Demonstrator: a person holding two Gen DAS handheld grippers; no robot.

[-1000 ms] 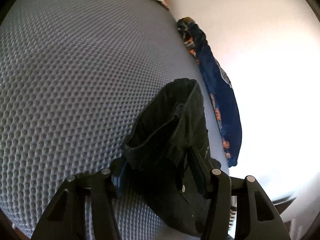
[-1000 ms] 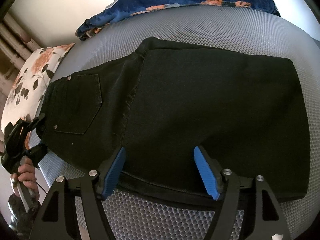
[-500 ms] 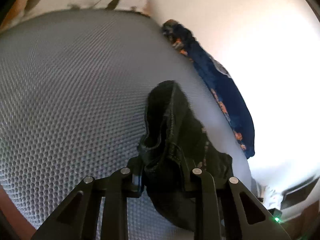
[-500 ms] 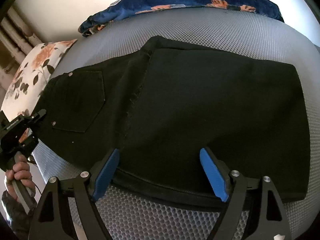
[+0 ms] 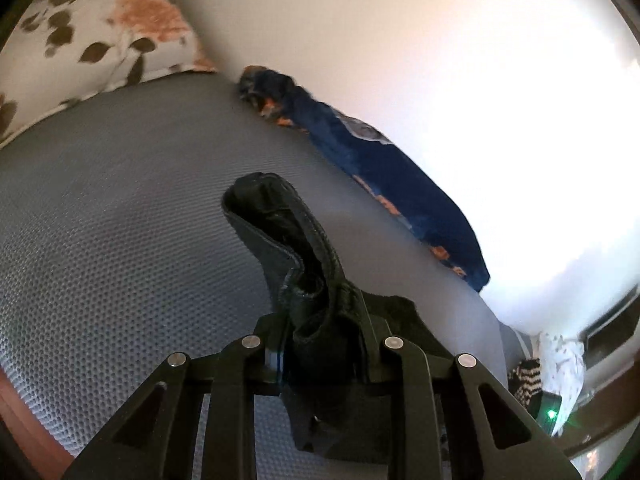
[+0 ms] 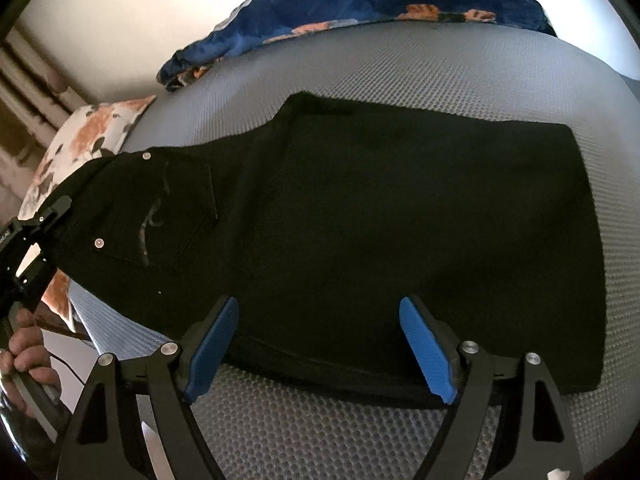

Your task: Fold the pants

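We grip the waistband end of the pants with the left gripper, jaws clenched on a bunched roll of black fabric at lower centre of the left view. The right gripper hangs released, jaws spread wide, just over the near edge of the pants at lower centre of the right view.

The pants lie on the grey mattress, already doubled leg on leg, with the back pocket at centre left. We judge the current step to be the crosswise fold: the waist end is lifted at the left of the frame, ready to travel toward the hem end at the right. The next move calls for carrying the waistband across while the right gripper pins or takes the near edge.

The fold's underside is hidden. Black fabric swallows seam detail. The left pads are covered by cloth.
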